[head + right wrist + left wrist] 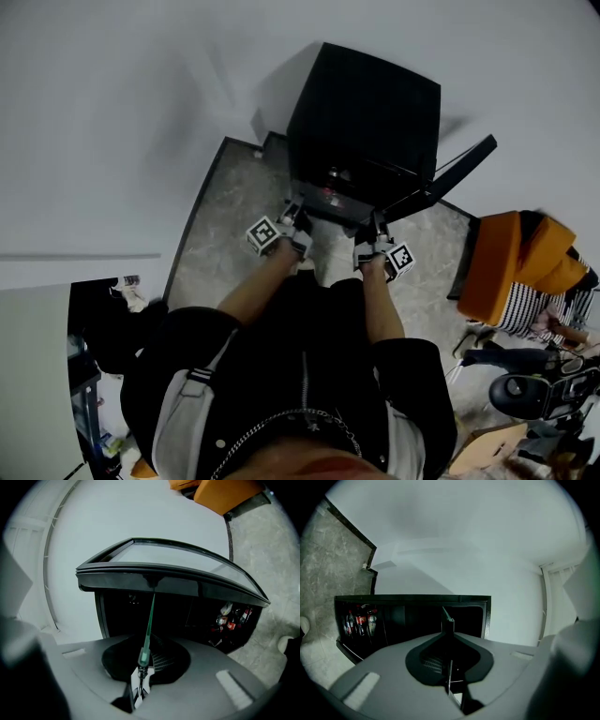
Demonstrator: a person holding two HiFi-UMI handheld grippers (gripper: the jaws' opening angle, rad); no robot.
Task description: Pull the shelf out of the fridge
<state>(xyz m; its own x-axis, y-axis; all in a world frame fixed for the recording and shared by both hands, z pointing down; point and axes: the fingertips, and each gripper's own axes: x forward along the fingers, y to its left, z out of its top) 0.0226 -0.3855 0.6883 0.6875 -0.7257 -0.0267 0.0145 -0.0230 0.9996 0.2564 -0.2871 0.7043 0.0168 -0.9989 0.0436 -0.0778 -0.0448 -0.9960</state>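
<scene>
Gripping the glass shelf [149, 613] at the fridge [367, 111] mouth, left hand-held gripper [296, 215] and right hand-held gripper [375, 229] both clenched on its edge, I judge extraction underway; next, a level, even draw outward.

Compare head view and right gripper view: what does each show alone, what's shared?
Head view only: the person's arms and the left hand-held gripper. Right gripper view only: the green edge of the glass shelf clamped in the right hand-held gripper, plus recognisable bottles. Both: the black fridge, its open door, the orange seat.
</scene>
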